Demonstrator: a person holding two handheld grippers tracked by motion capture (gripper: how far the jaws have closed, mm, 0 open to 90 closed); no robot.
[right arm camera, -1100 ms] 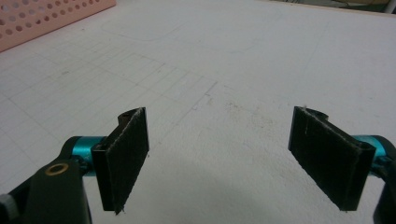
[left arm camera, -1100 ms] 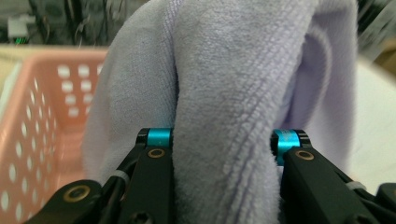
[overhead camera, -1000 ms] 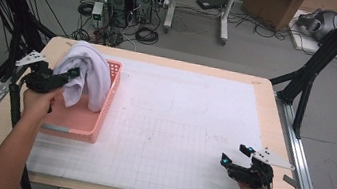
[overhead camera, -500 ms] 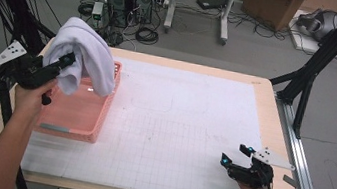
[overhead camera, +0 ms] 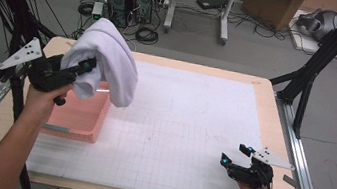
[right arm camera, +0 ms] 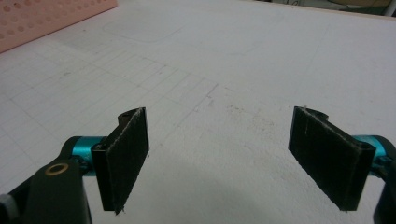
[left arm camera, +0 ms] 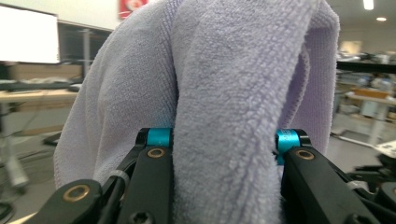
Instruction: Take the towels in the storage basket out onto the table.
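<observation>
- White towel [overhead camera: 105, 62], clamped in the left gripper [overhead camera: 84, 67] at upper left of the high view, hung clear above the pink basket [overhead camera: 79, 116].
- Seen close in the left gripper view: a thick fold of towel [left arm camera: 224, 116] squeezed between both jaws, cloth draped over and around them.
- Judged done so far: towel grasped and lifted out of the basket, no part visibly left inside, though the basket's far half was hidden behind the cloth.
- Right gripper [overhead camera: 243, 158], at lower right of the high view, rested low over the mat [overhead camera: 192, 123], jaws spread wide and holding nothing; bare gridded surface visible between them in the right gripper view [right arm camera: 219, 154].
- Judged left: carrying the towel across to the open mat, laying it down, and probably bringing in the idle right gripper to spread or fold it.
- Nothing yet set down on the mat.
</observation>
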